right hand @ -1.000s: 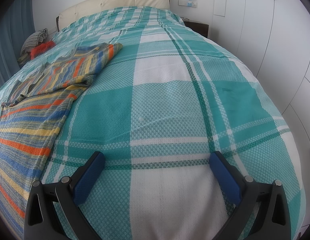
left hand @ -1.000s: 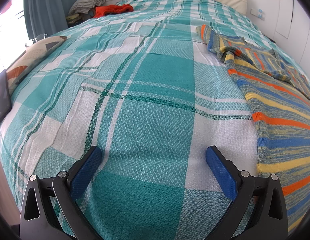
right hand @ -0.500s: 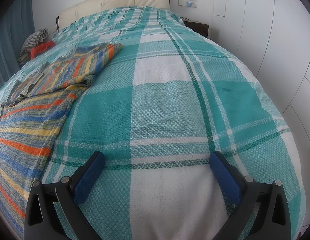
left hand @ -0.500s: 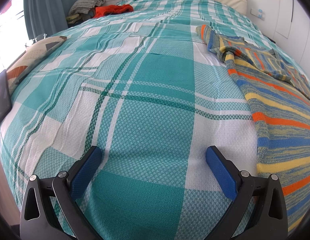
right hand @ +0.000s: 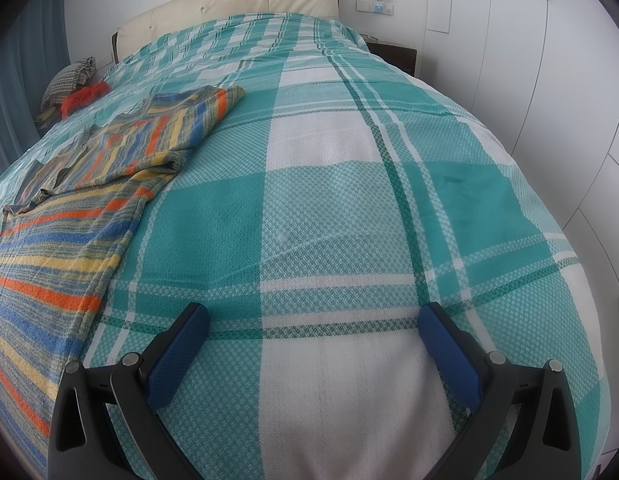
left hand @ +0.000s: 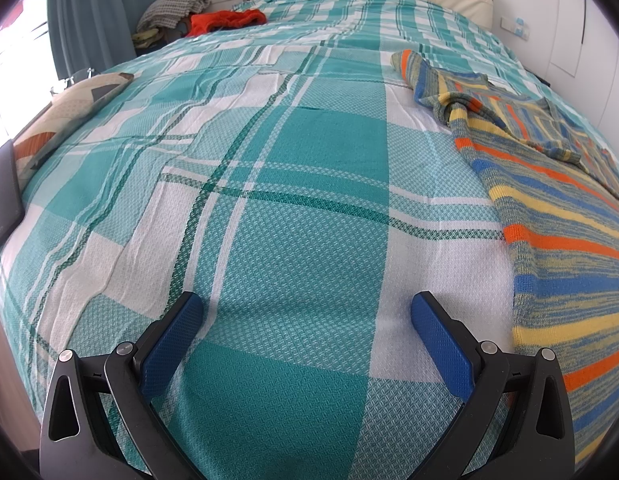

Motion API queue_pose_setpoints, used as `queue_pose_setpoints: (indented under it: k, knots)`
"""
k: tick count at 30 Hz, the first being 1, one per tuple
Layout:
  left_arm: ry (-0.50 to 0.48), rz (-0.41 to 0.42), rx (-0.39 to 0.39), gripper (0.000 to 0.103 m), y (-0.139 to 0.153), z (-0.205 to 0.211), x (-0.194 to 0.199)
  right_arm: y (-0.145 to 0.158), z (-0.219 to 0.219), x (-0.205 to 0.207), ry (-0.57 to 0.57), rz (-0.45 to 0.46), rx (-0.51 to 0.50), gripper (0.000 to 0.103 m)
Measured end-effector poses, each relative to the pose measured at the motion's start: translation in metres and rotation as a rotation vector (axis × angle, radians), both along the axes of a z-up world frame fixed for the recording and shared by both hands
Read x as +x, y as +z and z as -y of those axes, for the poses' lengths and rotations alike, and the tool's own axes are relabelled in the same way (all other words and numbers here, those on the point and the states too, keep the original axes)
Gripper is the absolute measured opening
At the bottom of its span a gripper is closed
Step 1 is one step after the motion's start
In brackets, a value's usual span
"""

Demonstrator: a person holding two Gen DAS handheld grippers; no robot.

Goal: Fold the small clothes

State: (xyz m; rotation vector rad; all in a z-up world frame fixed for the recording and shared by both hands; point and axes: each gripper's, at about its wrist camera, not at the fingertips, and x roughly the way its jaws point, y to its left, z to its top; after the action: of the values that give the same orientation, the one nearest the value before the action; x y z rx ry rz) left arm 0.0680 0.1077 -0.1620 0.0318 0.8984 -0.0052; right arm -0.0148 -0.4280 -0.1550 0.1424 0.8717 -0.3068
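The left gripper (left hand: 307, 312) has its jaws spread wide over bare bedspread (left hand: 269, 208), holding nothing; the right gripper (right hand: 313, 322) is likewise spread wide and empty over the near end of the bed; the striped sweater (left hand: 557, 216) lies between the two, at the right edge of the left view and the left edge of the right view (right hand: 57, 240), its body flat toward the near end, and its far part, where the sleeves seem to be, bunched and overlapping; neither gripper touches it, so the fold looks not yet begun; the main risk is that a jaw closing low at the hem catches the bedspread along with the knit, dragging the cover into the fold; a pinch on only the top layer of the rumpled far part could lift one sleeve and leave the rest twisted underneath; the loose knit will likely sag and stretch if raised from a single corner, skewing the edges; a red garment (left hand: 225, 21) and a grey checked cloth (left hand: 173, 8) sit at the far left corner, well apart, and a dark tablet (left hand: 3, 196) rests at the left edge, near enough for a wide sweep of the left gripper to knock
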Motion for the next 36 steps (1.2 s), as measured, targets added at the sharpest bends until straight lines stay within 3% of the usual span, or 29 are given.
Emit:
queue_pose_setpoints:
  k: [29, 36]
  knots:
    - [-0.003, -0.002, 0.003, 0.102, 0.003, -0.001, 0.002, 0.001, -0.004, 0.0, -0.009, -0.014, -0.037, 0.103]
    - [-0.052, -0.112, -0.089, 0.103, 0.021, -0.021, 0.0, 0.018, 0.004, 0.0, 0.009, -0.116, 0.032, 0.103]
